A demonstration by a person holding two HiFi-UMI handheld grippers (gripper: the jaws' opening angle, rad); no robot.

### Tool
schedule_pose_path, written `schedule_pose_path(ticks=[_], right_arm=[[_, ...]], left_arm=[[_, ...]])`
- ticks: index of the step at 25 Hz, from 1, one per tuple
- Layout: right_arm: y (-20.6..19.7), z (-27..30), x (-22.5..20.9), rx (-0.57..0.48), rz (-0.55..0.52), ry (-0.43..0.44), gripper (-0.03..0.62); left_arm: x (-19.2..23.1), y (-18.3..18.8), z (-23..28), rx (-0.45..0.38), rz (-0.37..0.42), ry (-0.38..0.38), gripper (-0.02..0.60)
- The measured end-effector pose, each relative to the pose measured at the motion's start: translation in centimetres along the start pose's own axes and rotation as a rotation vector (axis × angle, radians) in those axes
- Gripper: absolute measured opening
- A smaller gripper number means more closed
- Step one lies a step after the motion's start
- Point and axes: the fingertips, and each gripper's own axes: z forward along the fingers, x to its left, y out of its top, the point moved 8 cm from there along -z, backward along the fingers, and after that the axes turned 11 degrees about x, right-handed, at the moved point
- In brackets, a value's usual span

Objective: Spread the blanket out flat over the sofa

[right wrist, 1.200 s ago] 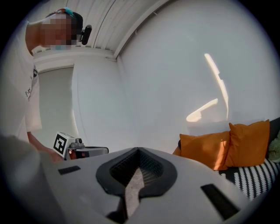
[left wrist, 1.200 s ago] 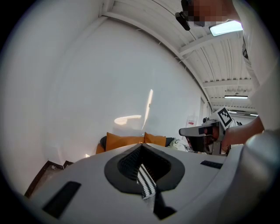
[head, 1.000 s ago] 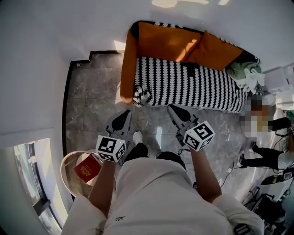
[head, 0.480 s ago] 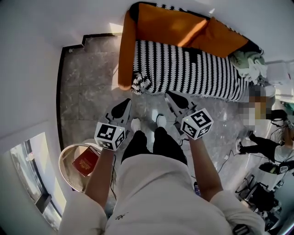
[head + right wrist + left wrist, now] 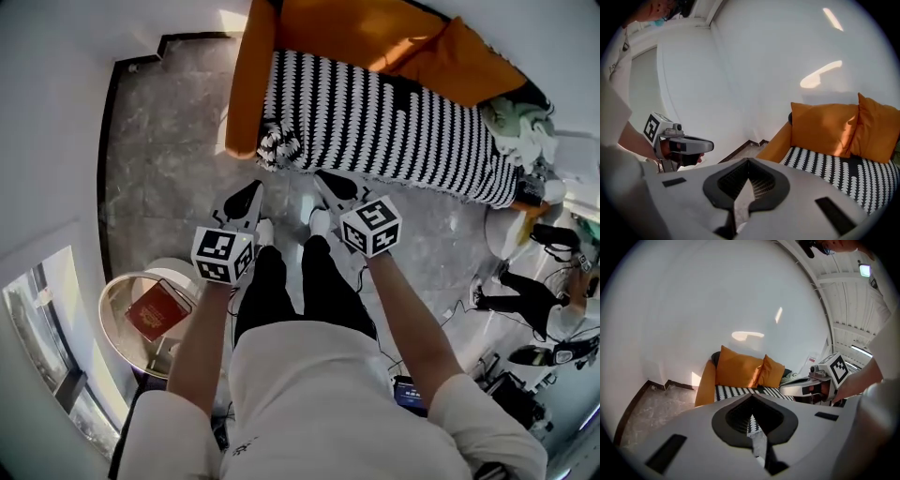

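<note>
Far left there's a round surface [image 5: 117, 328] with a red book [image 5: 157, 309] on it, well apart from everything else. Next over, my left tongs [image 5: 249, 192] hang over the grey floor [image 5: 159, 141], pointing toward the sofa [image 5: 246, 84]. They're pressed together with nothing in them. The left gripper view agrees, with just a sliver of stripes showing past the pads. My shoes [image 5: 265, 232] sit between the two tongs. The right tongs [image 5: 325, 180] are closed up and empty too, tips short of the sofa's front edge.

The blanket [image 5: 394, 127], a black-and-white zigzag, lies across the orange sofa's seat and drapes over the front. Its left front corner is bunched up just beside the armrest. Two orange cushions [image 5: 459, 66] lean on the backrest behind it. At the sofa's right end there's a pale green and white bundle [image 5: 517, 127], can't tell what it is. Far right, someone's legs [image 5: 525, 305] are on the floor among some cables.
</note>
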Motion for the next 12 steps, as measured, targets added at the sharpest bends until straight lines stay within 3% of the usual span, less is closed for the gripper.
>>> schedule_pose_path(ticks=[12], right_arm=[[-5.7, 7.9, -5.4, 0.106, -0.067, 0.053, 0.025]], left_arm=[[2.1, -5.8, 9.3, 0.063, -0.102, 0.107, 0.017]])
